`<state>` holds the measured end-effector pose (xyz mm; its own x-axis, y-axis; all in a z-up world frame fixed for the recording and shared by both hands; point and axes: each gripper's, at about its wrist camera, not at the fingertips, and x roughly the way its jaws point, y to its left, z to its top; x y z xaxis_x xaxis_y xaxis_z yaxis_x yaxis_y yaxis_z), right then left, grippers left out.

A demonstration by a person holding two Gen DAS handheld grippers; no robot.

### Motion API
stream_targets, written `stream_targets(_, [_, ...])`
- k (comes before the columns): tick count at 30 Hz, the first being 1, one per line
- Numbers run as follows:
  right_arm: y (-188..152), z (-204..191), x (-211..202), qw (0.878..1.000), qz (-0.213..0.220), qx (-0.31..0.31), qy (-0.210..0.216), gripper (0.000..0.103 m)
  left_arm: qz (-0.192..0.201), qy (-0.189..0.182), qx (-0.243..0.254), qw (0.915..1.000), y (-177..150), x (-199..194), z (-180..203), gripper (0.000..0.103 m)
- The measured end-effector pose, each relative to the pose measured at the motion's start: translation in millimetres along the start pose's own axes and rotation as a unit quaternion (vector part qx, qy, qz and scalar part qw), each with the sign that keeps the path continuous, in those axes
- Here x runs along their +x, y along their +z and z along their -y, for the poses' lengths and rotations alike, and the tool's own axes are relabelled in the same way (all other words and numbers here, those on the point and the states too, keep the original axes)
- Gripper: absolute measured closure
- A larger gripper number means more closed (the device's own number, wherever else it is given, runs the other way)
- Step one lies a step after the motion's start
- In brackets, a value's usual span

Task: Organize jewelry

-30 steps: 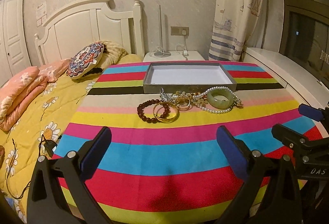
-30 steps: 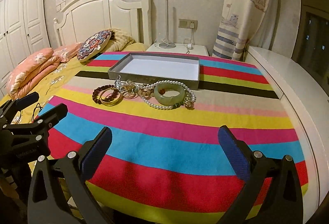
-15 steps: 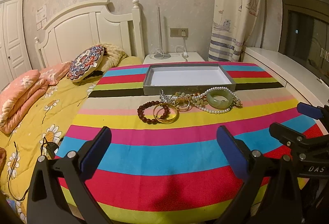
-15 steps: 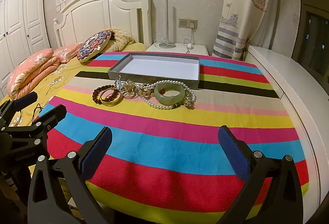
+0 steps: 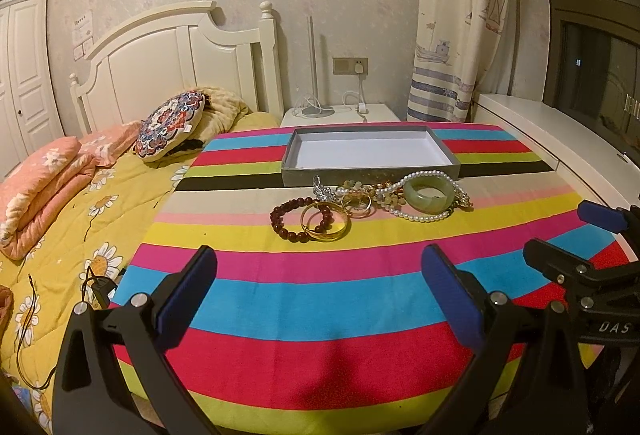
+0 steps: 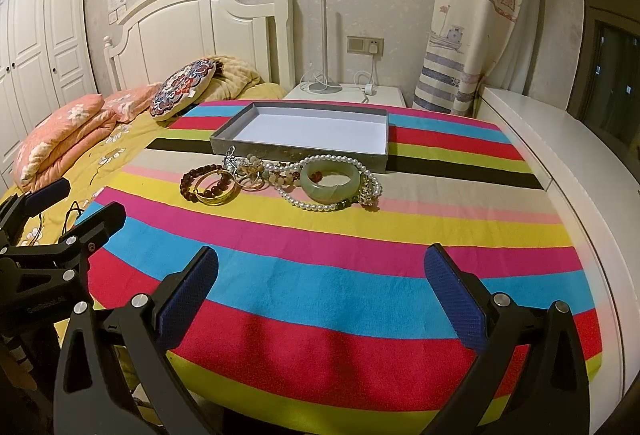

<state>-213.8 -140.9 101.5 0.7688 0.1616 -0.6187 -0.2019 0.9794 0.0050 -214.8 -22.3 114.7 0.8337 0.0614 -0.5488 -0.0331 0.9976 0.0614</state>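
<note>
While both tools hang over the near edge of the striped cloth (image 5: pixel 320 299), neither touches any item. Left gripper (image 5: pixel 318 293): jaws spread wide, nothing between the blue pads (image 5: pixel 186 295). Right gripper (image 6: pixel 320 295): jaws likewise released, empty; in the left view it also shows at the right edge.

The jewelry lies in a loose cluster at mid-cloth, just in front of the grey tray (image 5: pixel 370 171), well apart from both grippers. From left to right: dark red bead bracelet (image 5: pixel 298 221), with a gold bangle (image 5: pixel 325 223) overlapping its right side; a small gold ring tangle (image 5: pixel 356 200); a pearl necklace (image 5: pixel 424 217) looping around a green jade bangle (image 5: pixel 430 193). The silver chain (image 5: pixel 320 187) rests nearest the tray's front wall. The tray's white floor is bare.

Far left: bed with yellow floral quilt (image 5: pixel 80 203) and a patterned round cushion (image 5: pixel 170 125).
</note>
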Motion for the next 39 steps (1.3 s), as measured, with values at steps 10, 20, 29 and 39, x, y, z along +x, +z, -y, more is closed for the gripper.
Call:
stream_targets(10, [-0.1,0.1,0.1,1.000,0.000,0.000,0.000,0.004,0.002,0.001,0.000,1.0000,-1.0,-1.0,-0.6,0.002])
stream_targets(20, [-1.1,0.3,-0.3,1.000,0.003,0.001,-0.003,0.004,0.005,0.003,0.001,1.0000,-1.4,-2.0,0.3,0.002])
stream_targets(29, [-4.1,25.1,22.2,0.999,-0.012,0.047,-0.014,0.004,-0.018,0.003,-0.024,0.9996,-6.2,19.9,-13.4,0.002])
stream_targets(39, [10.9,43.2,82.2,0.996,-0.051,0.061,0.032,0.009,-0.120,-0.002,-0.059,0.9911,-27.4,88.7,-38.1,0.003])
